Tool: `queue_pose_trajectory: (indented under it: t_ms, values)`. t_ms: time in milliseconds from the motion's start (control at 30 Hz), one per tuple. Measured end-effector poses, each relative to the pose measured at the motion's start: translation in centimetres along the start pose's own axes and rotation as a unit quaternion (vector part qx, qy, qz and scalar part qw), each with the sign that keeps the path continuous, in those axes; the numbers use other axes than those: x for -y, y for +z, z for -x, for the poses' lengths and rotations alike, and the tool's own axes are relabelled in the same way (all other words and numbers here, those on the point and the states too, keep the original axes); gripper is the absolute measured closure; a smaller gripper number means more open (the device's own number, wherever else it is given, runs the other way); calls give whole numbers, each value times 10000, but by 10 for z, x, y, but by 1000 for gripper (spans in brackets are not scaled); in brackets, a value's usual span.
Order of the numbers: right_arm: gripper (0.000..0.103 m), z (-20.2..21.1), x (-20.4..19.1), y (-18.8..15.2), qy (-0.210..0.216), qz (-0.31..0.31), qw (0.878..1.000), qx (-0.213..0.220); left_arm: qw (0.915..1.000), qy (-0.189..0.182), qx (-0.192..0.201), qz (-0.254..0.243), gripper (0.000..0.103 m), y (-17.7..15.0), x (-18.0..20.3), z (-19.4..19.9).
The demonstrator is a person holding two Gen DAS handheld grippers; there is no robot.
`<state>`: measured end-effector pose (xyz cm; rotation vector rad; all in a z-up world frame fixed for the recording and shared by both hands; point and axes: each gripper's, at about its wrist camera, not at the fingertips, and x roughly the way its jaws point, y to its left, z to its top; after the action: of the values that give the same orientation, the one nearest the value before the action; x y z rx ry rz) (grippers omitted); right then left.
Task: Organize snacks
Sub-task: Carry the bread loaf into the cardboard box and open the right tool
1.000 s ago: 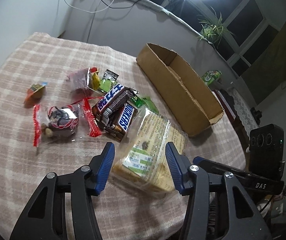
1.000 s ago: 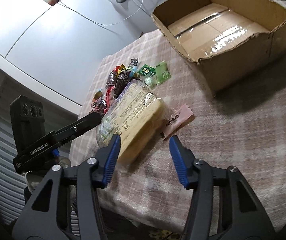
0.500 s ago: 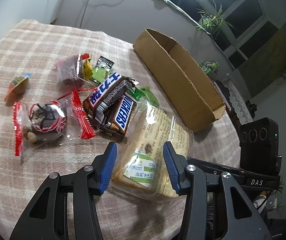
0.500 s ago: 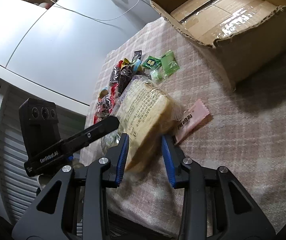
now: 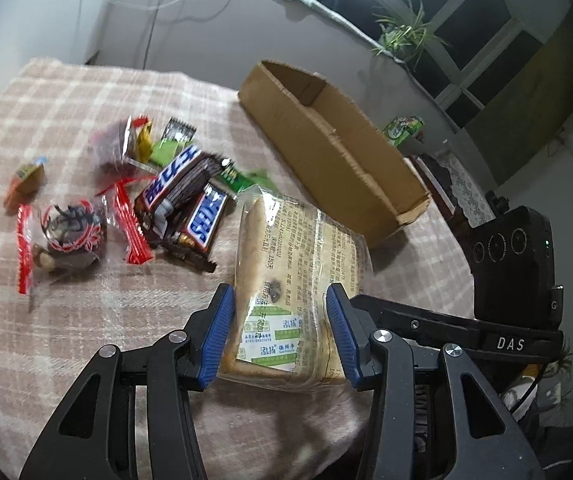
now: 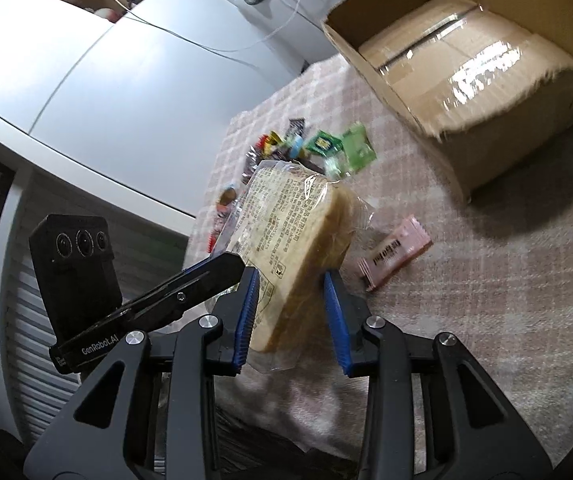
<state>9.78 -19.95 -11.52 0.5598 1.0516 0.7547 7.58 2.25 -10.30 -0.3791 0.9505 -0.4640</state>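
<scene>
A clear bag of sliced bread [image 5: 298, 248] with a green and white label is held from both sides at the near edge of the table. My left gripper [image 5: 278, 300] is shut on one end, blue pads pressed against the bag. My right gripper [image 6: 290, 280] is shut on the other end of the bread bag [image 6: 286, 216], which is tilted up off the cloth. An open, empty cardboard box [image 5: 326, 148] stands beyond it; in the right wrist view the box [image 6: 486, 148] is at upper right.
Snickers bars [image 5: 190, 200], a red-edged nut packet [image 5: 66, 236], a small orange packet [image 5: 26, 176] and green sachets [image 6: 358, 148] lie on the pink plaid tablecloth [image 5: 46, 100]. A pink wrapper [image 6: 394, 252] lies next to the bread. The table edge is close below both grippers.
Both grippers have closed from open onto the bread bag. The bag has risen from lying flat to a tilted, lifted pose.
</scene>
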Motion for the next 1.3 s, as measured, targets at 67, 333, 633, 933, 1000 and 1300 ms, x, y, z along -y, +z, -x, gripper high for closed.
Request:
queue_pose_trajectory:
  t_ms: [67, 333, 633, 933, 1000, 1300]
  values:
    - [68, 7, -5, 3, 3, 91, 9999, 69, 9999, 6, 96, -55, 58, 2, 6, 6]
    - [68, 34, -11, 25, -71, 281, 9990, 346, 9987, -41, 399, -300, 58, 21, 30, 14]
    - [68, 66, -3, 56, -359, 423, 9964, 641, 9971, -196, 553, -476, 58, 49, 58, -5]
    - [68, 87, 17, 92, -691, 477, 9931, 824, 9962, -328, 591, -552, 58, 77, 87, -38]
    - [68, 90, 21, 98, -764, 491, 9923, 838, 9962, -341, 565, -566, 58, 81, 91, -45]
    - [68, 92, 49, 127, -1035, 471, 9901, 823, 9965, -266, 427, -663, 58, 101, 109, -80]
